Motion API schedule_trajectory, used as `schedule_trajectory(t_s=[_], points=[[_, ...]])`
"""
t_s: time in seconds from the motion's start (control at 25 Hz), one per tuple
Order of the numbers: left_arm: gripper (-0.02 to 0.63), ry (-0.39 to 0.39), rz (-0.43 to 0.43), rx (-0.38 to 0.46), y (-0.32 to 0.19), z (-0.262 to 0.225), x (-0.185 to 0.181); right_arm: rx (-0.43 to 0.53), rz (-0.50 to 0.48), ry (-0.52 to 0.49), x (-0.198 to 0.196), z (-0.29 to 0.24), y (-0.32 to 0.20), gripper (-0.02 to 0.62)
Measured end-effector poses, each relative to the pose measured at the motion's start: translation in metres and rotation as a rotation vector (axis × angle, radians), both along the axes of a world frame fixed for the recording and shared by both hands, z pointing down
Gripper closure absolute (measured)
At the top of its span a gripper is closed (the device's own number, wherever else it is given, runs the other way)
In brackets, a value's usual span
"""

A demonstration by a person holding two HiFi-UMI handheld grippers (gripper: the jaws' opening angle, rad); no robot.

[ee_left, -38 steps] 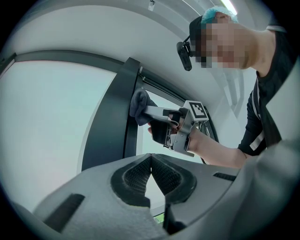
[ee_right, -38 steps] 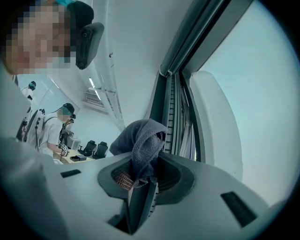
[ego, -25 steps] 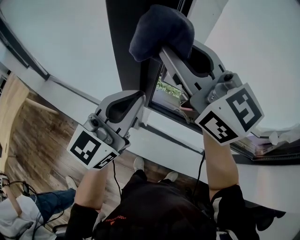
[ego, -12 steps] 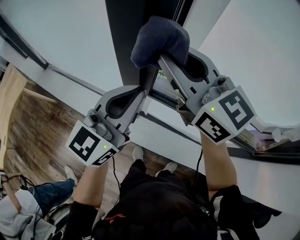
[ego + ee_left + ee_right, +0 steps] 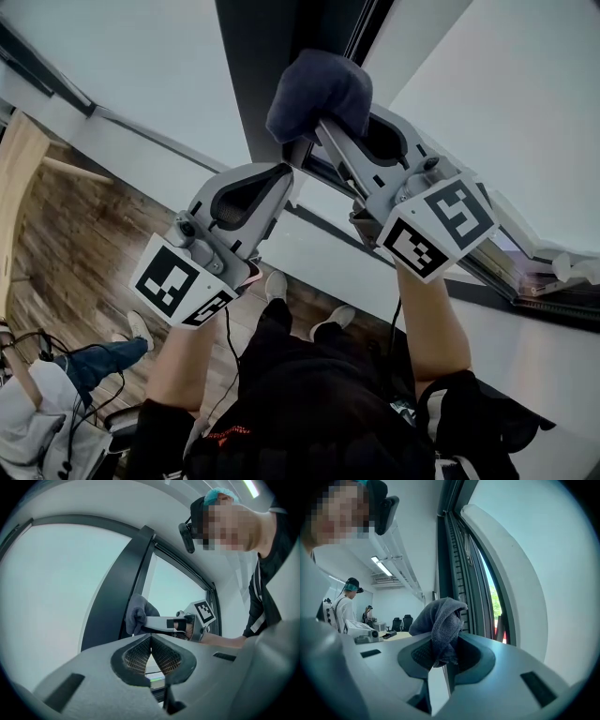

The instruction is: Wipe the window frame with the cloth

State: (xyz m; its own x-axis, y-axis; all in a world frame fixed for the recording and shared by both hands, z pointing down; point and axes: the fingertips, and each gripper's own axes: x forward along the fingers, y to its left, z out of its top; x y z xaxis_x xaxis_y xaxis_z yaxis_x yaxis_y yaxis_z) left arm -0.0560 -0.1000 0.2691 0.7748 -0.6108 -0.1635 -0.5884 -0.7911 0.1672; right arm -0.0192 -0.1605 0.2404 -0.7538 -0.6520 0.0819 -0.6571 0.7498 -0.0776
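A dark blue-grey cloth (image 5: pixel 319 89) is bunched at the tip of my right gripper (image 5: pixel 317 127), which is shut on it. The cloth presses against the dark vertical window frame (image 5: pixel 267 56). In the right gripper view the cloth (image 5: pixel 440 620) hangs folded between the jaws, beside the frame's grooved rails (image 5: pixel 457 559). My left gripper (image 5: pixel 284 178) sits just below and left of the cloth, shut with nothing in it. Its own view shows the meshed pads (image 5: pixel 140 653) pressed together, with the cloth (image 5: pixel 137 614) and the right gripper (image 5: pixel 161 623) beyond them on the frame (image 5: pixel 119 602).
Pale window panes flank the frame. A dark sill (image 5: pixel 553 295) with papers runs at the right. Wooden floor (image 5: pixel 66 253) and a seated person's legs (image 5: pixel 89 361) lie lower left. Standing people (image 5: pixel 344 604) and office chairs (image 5: pixel 402 622) are in the room behind.
The right gripper has slid the cloth a little down the dark frame. The left gripper stayed close below it, still shut.
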Motion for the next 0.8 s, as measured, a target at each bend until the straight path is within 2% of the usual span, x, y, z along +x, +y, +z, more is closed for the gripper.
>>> schedule_trajectory(t_s=[0.48, 0.8], points=[[0.586, 0.009, -0.014, -0.064, 0.004, 0.038, -0.01, -0.108, 0.01, 0.012, -0.006, 0.069, 0.0, 0.512], [0.586, -0.005, -0.015, -0.138, -0.003, 0.065, -0.01, -0.196, 0.025, 0.002, -0.002, 0.11, -0.009, 0.512]])
